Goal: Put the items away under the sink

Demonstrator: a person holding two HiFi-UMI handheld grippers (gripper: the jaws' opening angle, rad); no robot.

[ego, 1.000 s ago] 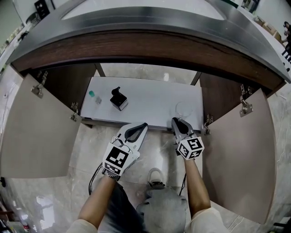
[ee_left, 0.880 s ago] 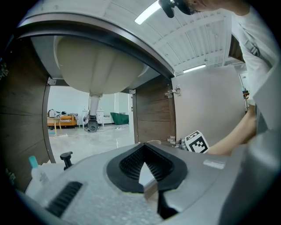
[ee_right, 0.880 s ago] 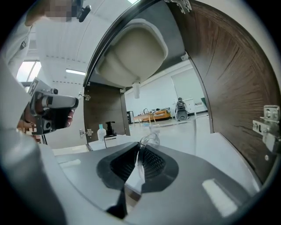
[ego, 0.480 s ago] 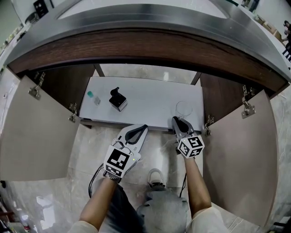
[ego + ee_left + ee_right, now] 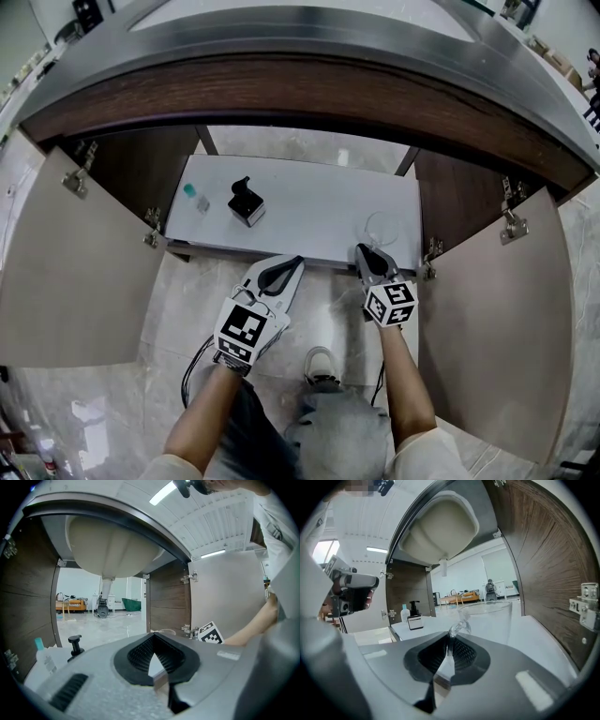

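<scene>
The smooth white cabinet floor (image 5: 309, 202) lies under the rounded sink, between dark wood-grain walls. A clear glass mug (image 5: 383, 228) stands near its right edge, its handle pinched by the right gripper (image 5: 364, 251). The left gripper (image 5: 292, 262) hovers pressed together, empty. A square black pump bottle (image 5: 246, 202) and a teal-capped bottle (image 5: 195, 198) stand left. Everything sits much as a second ago.

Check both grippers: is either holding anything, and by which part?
The right gripper grips the glass mug by its handle; the left gripper is shut, empty.
</scene>
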